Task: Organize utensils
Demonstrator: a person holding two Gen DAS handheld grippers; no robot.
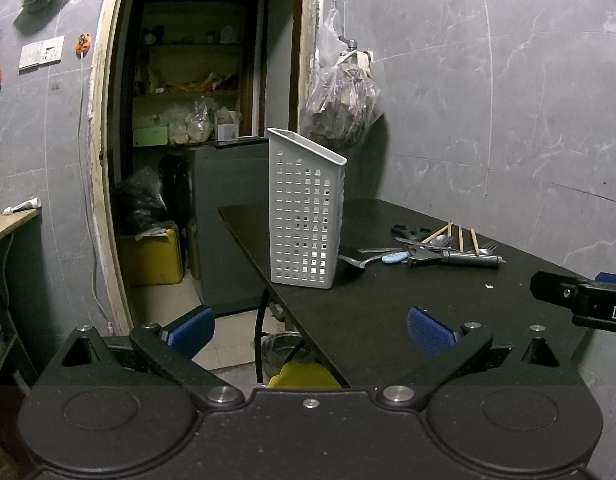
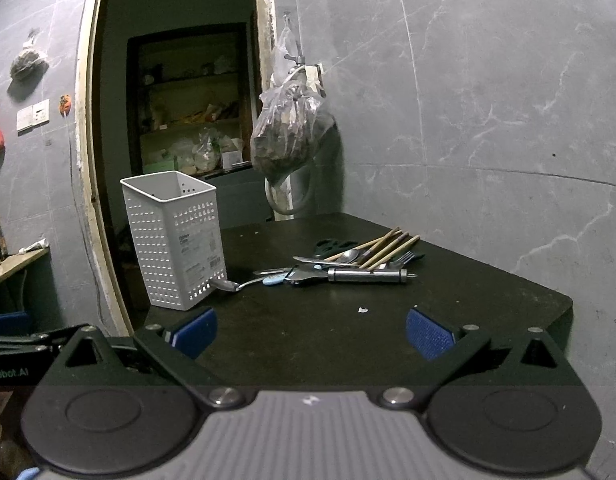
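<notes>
Though jumbled, chopsticks (image 2: 382, 246) angled wallward

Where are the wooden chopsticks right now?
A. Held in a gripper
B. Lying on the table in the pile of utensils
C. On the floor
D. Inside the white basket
B: the wooden chopsticks lie in the utensil pile on the black table; the white basket looks empty, and both grippers are open.

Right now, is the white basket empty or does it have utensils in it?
Apparently empty: the basket shows only bare inner walls, though its bottom is hidden. The utensils lie on the table beside it.
</notes>
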